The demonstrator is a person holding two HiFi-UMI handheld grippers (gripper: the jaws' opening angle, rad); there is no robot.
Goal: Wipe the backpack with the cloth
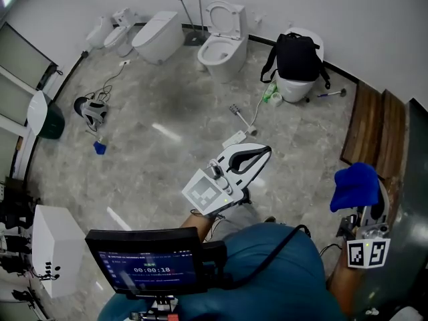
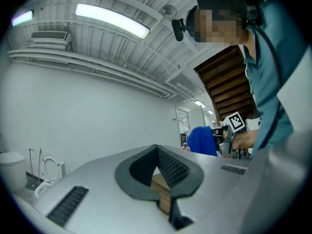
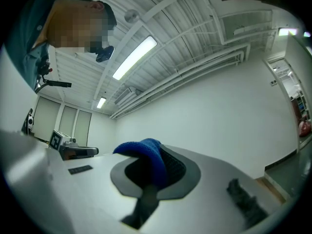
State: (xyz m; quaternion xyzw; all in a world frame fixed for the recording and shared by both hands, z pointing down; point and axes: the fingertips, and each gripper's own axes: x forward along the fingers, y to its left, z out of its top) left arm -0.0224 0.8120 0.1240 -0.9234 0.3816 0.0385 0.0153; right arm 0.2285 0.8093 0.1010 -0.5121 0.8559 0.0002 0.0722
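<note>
On my left, the left gripper (image 1: 266, 151) sits in front of the person's chest, its marker cube close to the body and its long nose slanting up and forward to the right. Its own camera looks up at the ceiling lights. These tongs are closed, the dark pads meeting at the tips with nothing caught between them. Further right and well away, the black backpack (image 1: 297, 57) rests on top of a white toilet (image 1: 293, 87) against the far wall, straps hanging down its sides, untouched by either tool. At the far right, the right gripper (image 1: 366, 209) is held low beside the person's hip, pointing nearly straight up. Its tongs are clamped on the blue cloth (image 1: 353, 184), which bunches over the tips and flops to one side, next to the wooden panels (image 1: 374, 126).
</note>
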